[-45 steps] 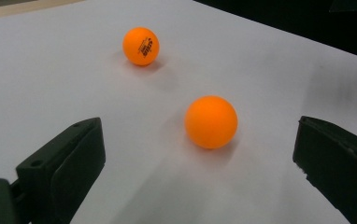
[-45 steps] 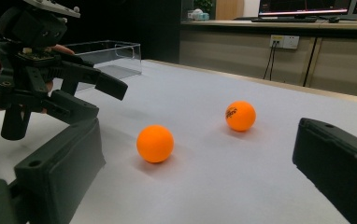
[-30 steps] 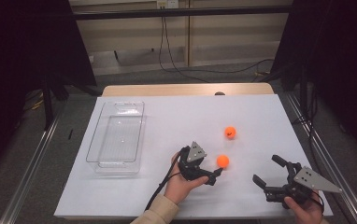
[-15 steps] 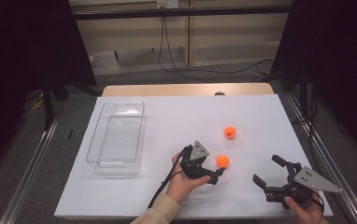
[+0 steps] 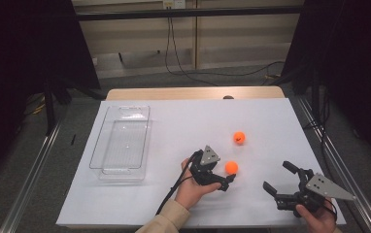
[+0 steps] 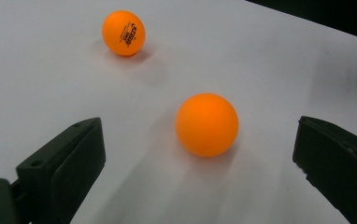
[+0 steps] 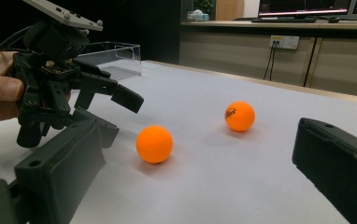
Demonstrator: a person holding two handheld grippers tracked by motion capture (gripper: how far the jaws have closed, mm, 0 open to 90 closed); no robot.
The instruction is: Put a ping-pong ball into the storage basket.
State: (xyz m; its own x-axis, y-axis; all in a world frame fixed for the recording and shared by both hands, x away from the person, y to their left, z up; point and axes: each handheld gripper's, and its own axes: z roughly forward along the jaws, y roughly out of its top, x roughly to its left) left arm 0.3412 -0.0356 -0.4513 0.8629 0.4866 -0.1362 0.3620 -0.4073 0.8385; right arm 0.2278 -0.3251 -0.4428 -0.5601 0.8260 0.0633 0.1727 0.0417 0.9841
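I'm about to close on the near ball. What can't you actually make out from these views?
- Near ball underside: left gripper view, hidden by its own curve.
- Far ball print: high view, too small to read.
- Left gripper lower jaw: high view, hidden beneath the gripper's body.
- Clear tray: right gripper view, partly hidden behind the left gripper.

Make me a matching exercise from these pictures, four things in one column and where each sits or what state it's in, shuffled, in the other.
Things
1. plain orange ball
2. orange ball with black print
3. clear plastic tray
4. right gripper

Places or states
A. at the table's left side, nothing in it
B. open, held low near the table's near right corner
C. on the white tabletop just ahead of the open left gripper
D. farther from the person, resting alone on the tabletop

Pairs: 1-C, 2-D, 3-A, 4-B
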